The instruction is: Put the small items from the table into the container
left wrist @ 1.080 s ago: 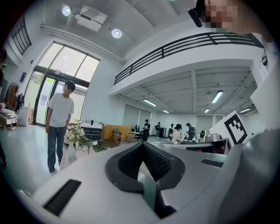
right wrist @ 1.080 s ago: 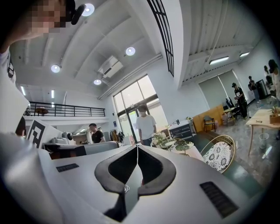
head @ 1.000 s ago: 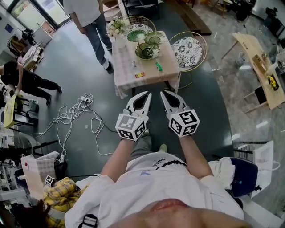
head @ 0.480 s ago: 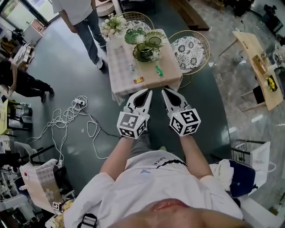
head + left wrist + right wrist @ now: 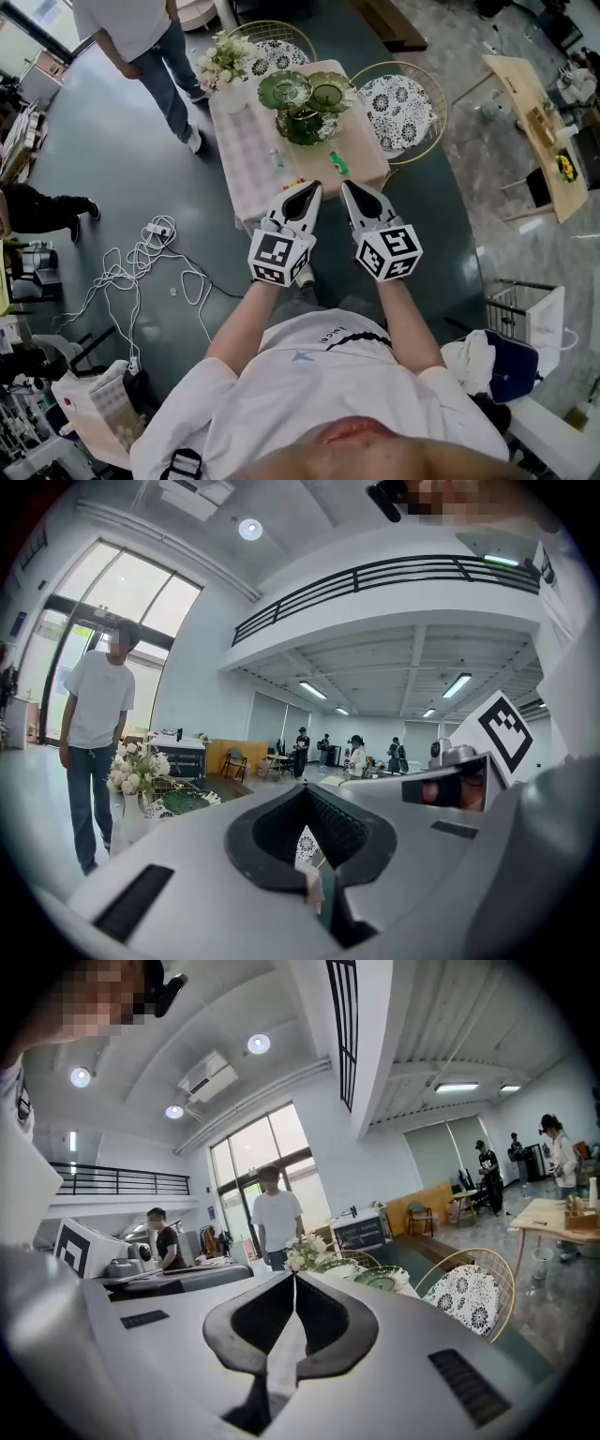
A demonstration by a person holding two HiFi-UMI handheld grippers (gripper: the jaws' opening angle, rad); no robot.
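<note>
Small items: a green piece [image 5: 337,165] and a small clear one [image 5: 278,159] lie on the near half of the table [image 5: 361,145], apart from each other and untouched.
Container: green glass dishes [image 5: 305,98] cluster on the far half, beside a vase of flowers [image 5: 225,61]. We judge one of these bowls to be the target, though we cannot say which.
Left gripper [image 5: 312,190]: its jaws meet at the tips with nothing between them. It is held in the air, pointing at the table's near edge.
Right gripper [image 5: 351,189]: it is likewise closed tip to tip and empty, just beside the left one and aimed the same way.
Step in hand: the approach. As we read it, no item has been picked up and none is in a dish yet.
Next move: we must spread the jaws before coming down. The green piece lies just ahead of the right gripper, so that side seems the natural one to take it.
Care needed: the pieces are small and low, so the pads must close right at the tabletop.
</note>
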